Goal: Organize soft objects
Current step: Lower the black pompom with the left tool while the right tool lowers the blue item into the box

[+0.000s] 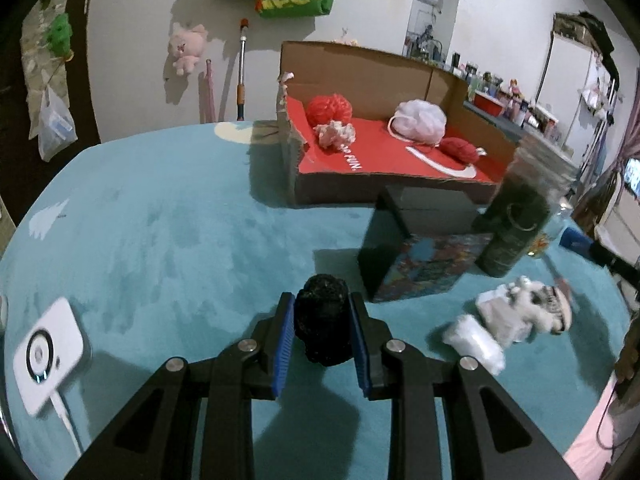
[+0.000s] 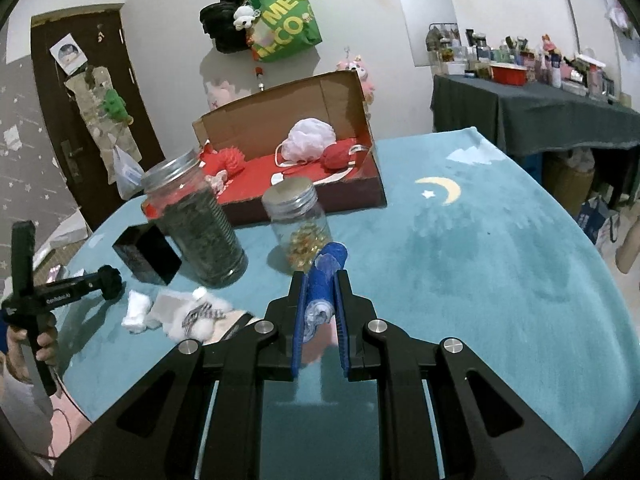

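Observation:
My left gripper (image 1: pixel 321 300) is shut on a black fuzzy ball (image 1: pixel 323 320), held above the teal blanket. It also shows in the right wrist view (image 2: pixel 109 282) at the far left. My right gripper (image 2: pixel 320 280) is shut on a blue soft roll (image 2: pixel 326 276) with a pale patterned part. An open cardboard box (image 1: pixel 372 76) with a red floor stands at the back. It holds a red mesh pouf (image 1: pixel 329 107), a white pouf (image 1: pixel 420 120), a pink-white tuft (image 1: pixel 335 134) and a red yarn ball (image 1: pixel 460 149). White fluffy pieces (image 1: pixel 520 312) lie on the blanket at right.
A jar of dark leaves (image 2: pixel 200 224) and a jar with golden pieces (image 2: pixel 300 224) stand before the box. A black box with a colourful face (image 1: pixel 404 256) sits near them. A white device with a cable (image 1: pixel 44 356) lies at left. A dark-clothed table (image 2: pixel 532 116) stands behind.

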A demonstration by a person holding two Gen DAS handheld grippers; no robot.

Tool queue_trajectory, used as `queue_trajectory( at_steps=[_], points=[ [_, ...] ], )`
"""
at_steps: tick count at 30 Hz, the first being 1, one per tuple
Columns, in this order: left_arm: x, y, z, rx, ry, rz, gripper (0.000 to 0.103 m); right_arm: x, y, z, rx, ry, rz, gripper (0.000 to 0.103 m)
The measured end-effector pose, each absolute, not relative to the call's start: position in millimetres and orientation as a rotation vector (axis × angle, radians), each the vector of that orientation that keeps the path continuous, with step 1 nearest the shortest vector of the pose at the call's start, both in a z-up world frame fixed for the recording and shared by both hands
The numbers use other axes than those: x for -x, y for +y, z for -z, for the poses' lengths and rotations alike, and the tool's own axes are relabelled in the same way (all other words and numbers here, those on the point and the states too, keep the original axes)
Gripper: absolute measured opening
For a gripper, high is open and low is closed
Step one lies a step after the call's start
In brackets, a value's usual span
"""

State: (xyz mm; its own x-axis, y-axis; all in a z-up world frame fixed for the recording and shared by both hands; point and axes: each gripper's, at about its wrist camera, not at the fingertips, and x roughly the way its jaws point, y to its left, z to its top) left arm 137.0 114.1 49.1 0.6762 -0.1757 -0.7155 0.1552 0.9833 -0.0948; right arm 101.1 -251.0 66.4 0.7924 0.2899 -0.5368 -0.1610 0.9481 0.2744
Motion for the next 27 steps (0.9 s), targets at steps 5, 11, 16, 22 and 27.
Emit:
queue_trajectory(
  at_steps=[5,11,16,22,27],
  points=[
    [-154.5,121.4,-48.3,0.030,0.826,0.225,0.028,-122.9,-265.3,-68.5,-0.248,0.633,-0.267,0.013],
    [-174.5,121.4,-53.4,-0.016,0.824,0.261,0.028,-147.5,-281.7,-67.1,-0.287,0.665,-0.303,0.013],
    [-190.2,122.1,-61.2,-0.018,0.829,0.307,0.028,-166.3,-293.3,-67.3,-0.341,0.680,-0.357,0.013],
    [-202.9,123.2,-75.5,-0.027,0.822,0.339,0.028,-185.4,-293.5,-73.3,-0.356,0.691,-0.408,0.013],
    [-213.1,118.5,-91.2,-0.036,0.811,0.372,0.028,-197.6,-284.8,-83.9,-0.340,0.690,-0.465,0.013]
  ],
)
